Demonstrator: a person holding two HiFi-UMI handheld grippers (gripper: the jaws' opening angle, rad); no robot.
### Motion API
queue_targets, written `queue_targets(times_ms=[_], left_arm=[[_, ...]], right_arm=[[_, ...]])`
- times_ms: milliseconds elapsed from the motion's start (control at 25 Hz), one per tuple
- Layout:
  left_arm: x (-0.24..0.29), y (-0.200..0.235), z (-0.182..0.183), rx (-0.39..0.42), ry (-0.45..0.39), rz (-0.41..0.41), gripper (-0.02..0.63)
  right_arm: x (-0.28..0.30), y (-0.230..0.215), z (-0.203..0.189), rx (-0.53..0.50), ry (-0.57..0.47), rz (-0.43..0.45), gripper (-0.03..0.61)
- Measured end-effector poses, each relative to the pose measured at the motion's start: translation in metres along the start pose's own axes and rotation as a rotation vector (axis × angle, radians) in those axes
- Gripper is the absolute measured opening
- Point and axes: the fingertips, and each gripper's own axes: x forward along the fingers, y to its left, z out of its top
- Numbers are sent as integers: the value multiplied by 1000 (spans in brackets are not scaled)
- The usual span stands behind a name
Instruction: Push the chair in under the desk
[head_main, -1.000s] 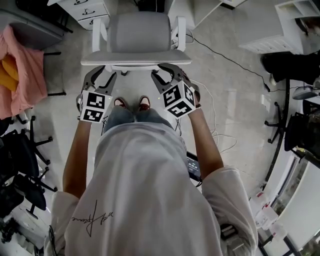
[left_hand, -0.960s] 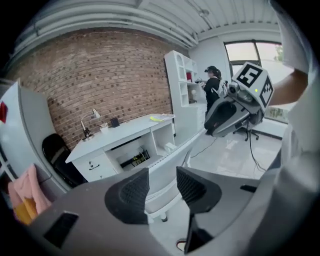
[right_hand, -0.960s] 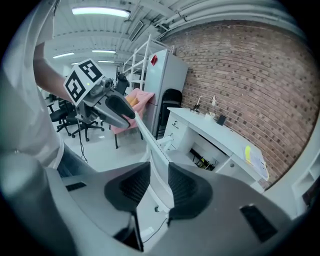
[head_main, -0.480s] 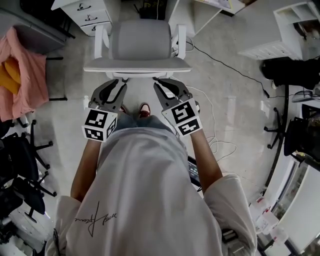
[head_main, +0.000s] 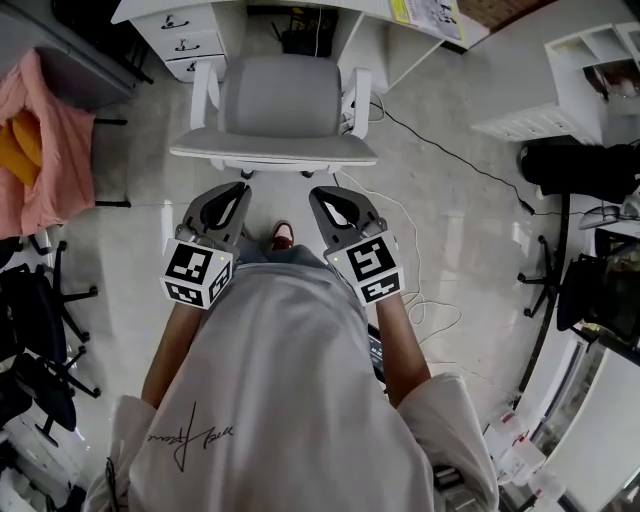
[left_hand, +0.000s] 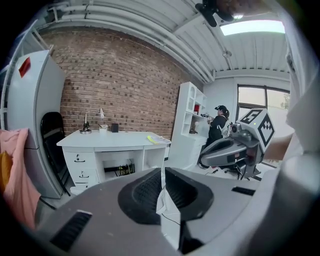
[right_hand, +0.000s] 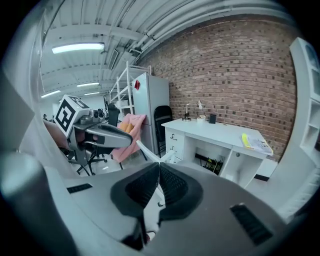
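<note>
The grey office chair (head_main: 282, 95) with a white frame stands with its seat toward the white desk (head_main: 300, 8), and its backrest edge (head_main: 273, 150) faces me. My left gripper (head_main: 242, 187) and right gripper (head_main: 319, 192) hover side by side just behind that edge without touching it. The jaws of both have just been closing, and now the pads meet with nothing between them. Along the left gripper's jaws I see the desk (left_hand: 112, 140) and the right gripper (left_hand: 235, 150). In the right gripper view a white chair arm (right_hand: 150, 152) shows beyond the shut pads.
A white drawer unit (head_main: 185, 35) sits under the desk's left end. A pink cloth (head_main: 45, 150) hangs over a dark chair at the left, with black chair bases (head_main: 40, 330) below it. Cables (head_main: 420, 210) trail over the floor at the right. A white shelf unit (head_main: 590, 50) stands at the far right.
Both grippers' jaws went from wide open to closed. Both hands rose and rolled, and they now sit a little behind the backrest. More of the desk shows at the top.
</note>
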Motion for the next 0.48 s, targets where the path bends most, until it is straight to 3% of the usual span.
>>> queue_targets(times_ms=[120,480], left_arm=[[-5,-2,10,10,-15,9,6],[-15,-8,29,4,-36,5,3]], right_arm=[[-7,0,9,30,-25,-2,28],[-21,-4,29,66,-97,-7,26]])
